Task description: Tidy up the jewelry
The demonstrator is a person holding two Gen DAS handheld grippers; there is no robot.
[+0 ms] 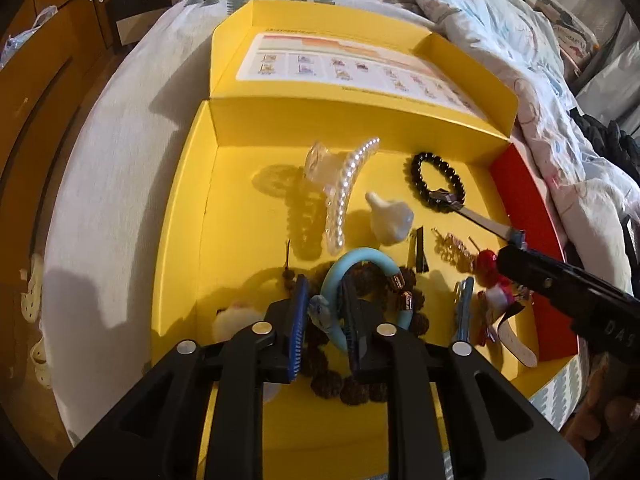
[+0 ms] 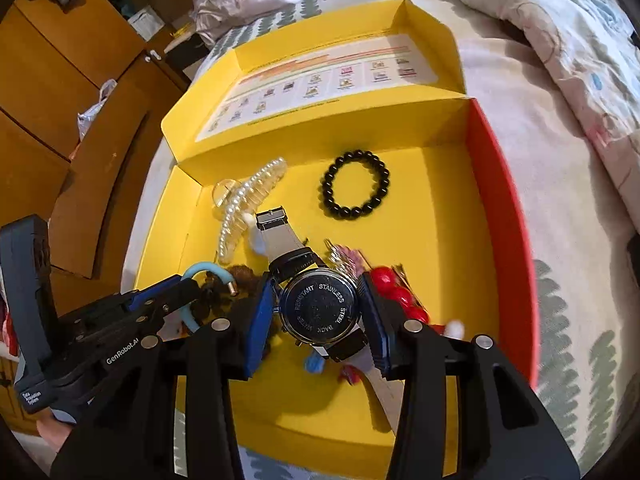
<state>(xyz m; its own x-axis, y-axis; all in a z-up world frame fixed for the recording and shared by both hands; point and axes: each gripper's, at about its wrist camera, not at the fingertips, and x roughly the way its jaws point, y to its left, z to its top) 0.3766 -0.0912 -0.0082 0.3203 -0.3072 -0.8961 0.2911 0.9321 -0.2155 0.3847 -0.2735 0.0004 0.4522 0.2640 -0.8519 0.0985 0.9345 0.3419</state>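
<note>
An open yellow box (image 1: 188, 220) on a bed holds the jewelry. My left gripper (image 1: 326, 320) hangs low over it with its fingers slightly apart. A light blue bangle (image 1: 360, 260) lies loose between them on brown beads (image 1: 360, 386). My right gripper (image 2: 320, 320) is shut on the steel back of a wristwatch (image 2: 318, 310), whose pale strap (image 2: 280, 236) trails over the box floor. In the left wrist view that gripper (image 1: 516, 268) comes in from the right. A pearl hair claw (image 2: 244, 204) and a black bead bracelet (image 2: 356, 186) lie farther back.
Red beads (image 2: 396, 292), a blue hair clip (image 1: 464, 308), a black clip (image 1: 418, 248) and a white piece (image 1: 390, 218) crowd the box's near half. Its lid (image 1: 340, 64) lies open behind. A rumpled quilt (image 2: 560, 20) is at the right and wooden cabinets (image 2: 60, 60) at the left.
</note>
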